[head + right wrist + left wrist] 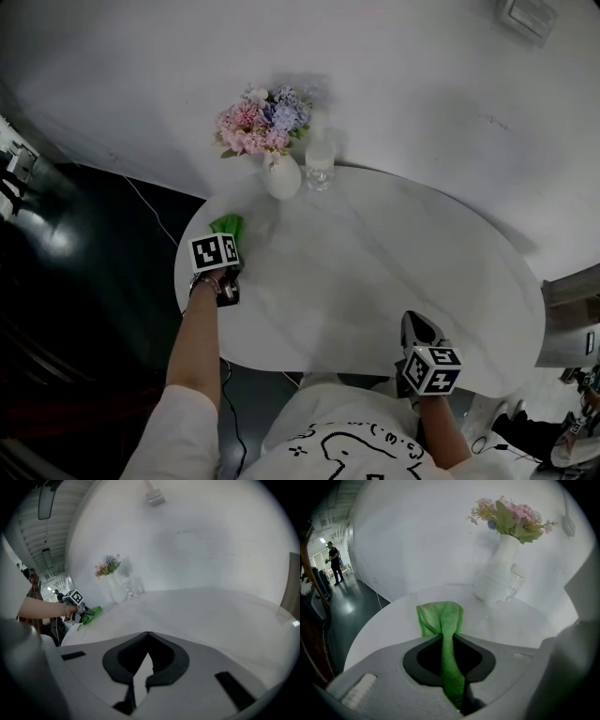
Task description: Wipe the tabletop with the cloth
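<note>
Person's shirt (349,448): it is filling the bottom centre of the head view, so the person is standing at the near rim of the tabletop (375,272), within reach of most of it.
Right gripper (411,322): it is hovering over the near rim, lower right of the head view. In its own view the right gripper (148,633) is showing its jaws pressed together at the tips with nothing between them. It appears to be idling, keeping clear of the wiping side.
Left gripper (228,238): it is reaching out to the left rim of the tabletop, centre left of the head view. In its own view the left gripper (451,639) is pinching the cloth, and the jaws are squeezing the fabric into a narrow strip.
Cloth (228,225): the green cloth (440,616) is fanning out ahead of the jaws and seems to be lying on the tabletop. The loose front part is probably being left free so that it can drag flat across the surface.
Vase (281,176): white, upright and carrying pink and blue flowers (265,122), it is standing at the far rim, near the cloth but apart from it.
Glass (320,167): clear, it is standing just beside the vase, on the side towards the frame's right.
Risk: strokes heading up the frame are likely needing to stop short of both.
Task stage: the wipe seems to be starting from the left rim, and the broad middle and right of the tabletop are lying bare.
</note>
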